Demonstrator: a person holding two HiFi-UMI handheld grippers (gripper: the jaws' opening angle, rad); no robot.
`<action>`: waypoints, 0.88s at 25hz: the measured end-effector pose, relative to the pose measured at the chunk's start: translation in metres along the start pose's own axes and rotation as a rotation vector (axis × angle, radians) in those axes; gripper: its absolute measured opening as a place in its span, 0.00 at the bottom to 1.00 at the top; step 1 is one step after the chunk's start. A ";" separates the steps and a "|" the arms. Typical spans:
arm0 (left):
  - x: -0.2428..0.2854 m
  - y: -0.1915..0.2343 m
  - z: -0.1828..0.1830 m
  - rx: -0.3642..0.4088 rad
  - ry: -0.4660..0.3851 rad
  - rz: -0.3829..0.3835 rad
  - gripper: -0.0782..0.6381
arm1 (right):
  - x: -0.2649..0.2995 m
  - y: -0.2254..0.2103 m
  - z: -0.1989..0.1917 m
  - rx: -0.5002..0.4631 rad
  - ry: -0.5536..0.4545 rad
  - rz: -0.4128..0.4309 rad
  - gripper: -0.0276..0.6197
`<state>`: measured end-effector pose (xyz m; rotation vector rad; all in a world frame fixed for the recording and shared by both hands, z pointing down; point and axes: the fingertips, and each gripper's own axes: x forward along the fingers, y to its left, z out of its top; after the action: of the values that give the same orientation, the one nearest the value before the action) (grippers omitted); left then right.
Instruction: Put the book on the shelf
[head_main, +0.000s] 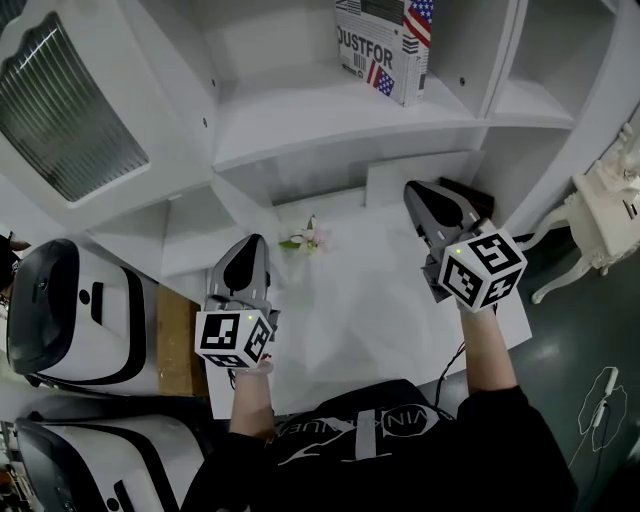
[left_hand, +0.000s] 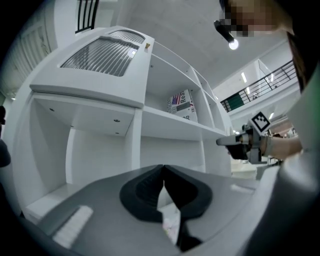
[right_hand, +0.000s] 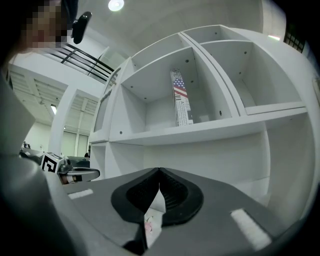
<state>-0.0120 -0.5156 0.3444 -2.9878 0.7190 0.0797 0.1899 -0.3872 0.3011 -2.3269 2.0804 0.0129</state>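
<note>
Dark sleeves (head_main: 500, 420) reach over a white surface (head_main: 350, 310). The left hand-held gripper (head_main: 254, 243) has its jaws pressed together, empty; the right hand-held gripper (head_main: 416, 192) likewise. The book (head_main: 385, 45) stands upright on the shelf (head_main: 300, 110) beyond, so the task looks finished.

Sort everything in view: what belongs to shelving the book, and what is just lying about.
Job in hand:
book, standing on the white shelf
left tongs and right tongs, both shut, empty

Lying about:
pink flower
white-and-black devices
ornate white table
</note>
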 end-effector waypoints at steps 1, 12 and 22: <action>-0.001 0.001 -0.001 0.002 0.000 0.004 0.11 | 0.000 0.000 -0.004 0.000 0.001 -0.001 0.05; -0.013 0.010 -0.013 0.007 0.005 0.057 0.11 | -0.005 -0.001 -0.041 0.005 0.024 -0.026 0.05; -0.026 0.017 -0.021 0.010 0.006 0.101 0.11 | -0.013 0.000 -0.057 0.036 0.002 -0.032 0.05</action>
<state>-0.0419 -0.5210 0.3656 -2.9420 0.8676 0.0723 0.1883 -0.3753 0.3587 -2.3407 2.0266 -0.0271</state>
